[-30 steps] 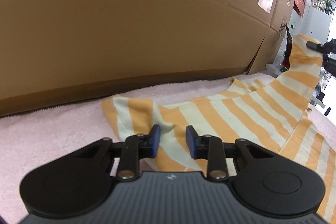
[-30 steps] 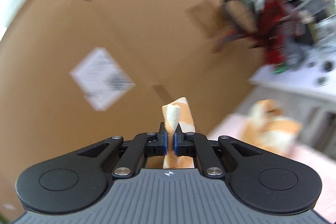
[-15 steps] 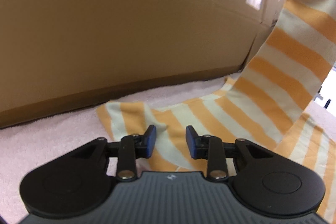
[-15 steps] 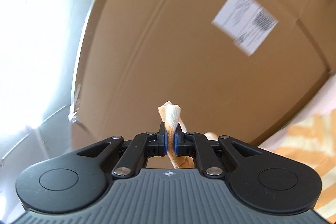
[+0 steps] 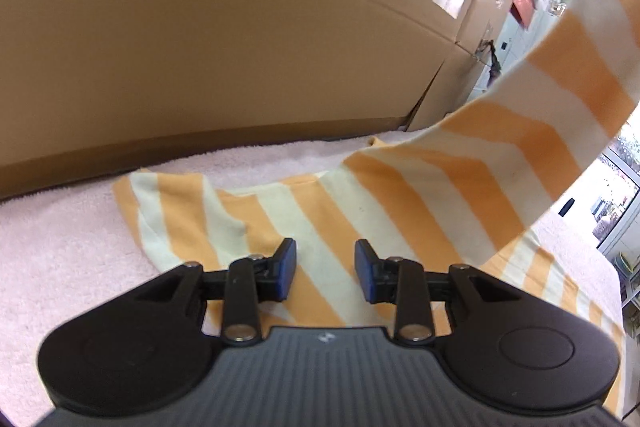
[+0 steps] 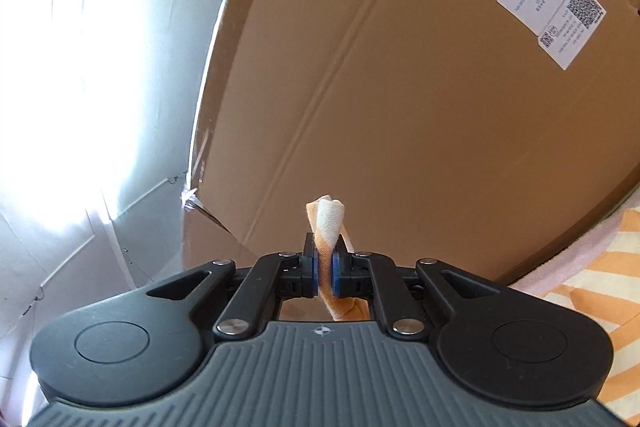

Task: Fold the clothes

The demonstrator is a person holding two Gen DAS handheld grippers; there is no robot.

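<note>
Fingers: right gripper pinching one striped garment; left gripper parted, empty; one cardboard box.

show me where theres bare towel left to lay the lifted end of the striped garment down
Bare pink towel lies left of the striped garment, and a strip runs between the garment and the cardboard box. The centre and right are covered by cloth; one end hangs raised from the right gripper.

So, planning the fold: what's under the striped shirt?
The striped shirt lies on a pink fleecy cover; beneath the cloth nothing shows. One end hangs lifted, pinched in the right gripper.
</note>
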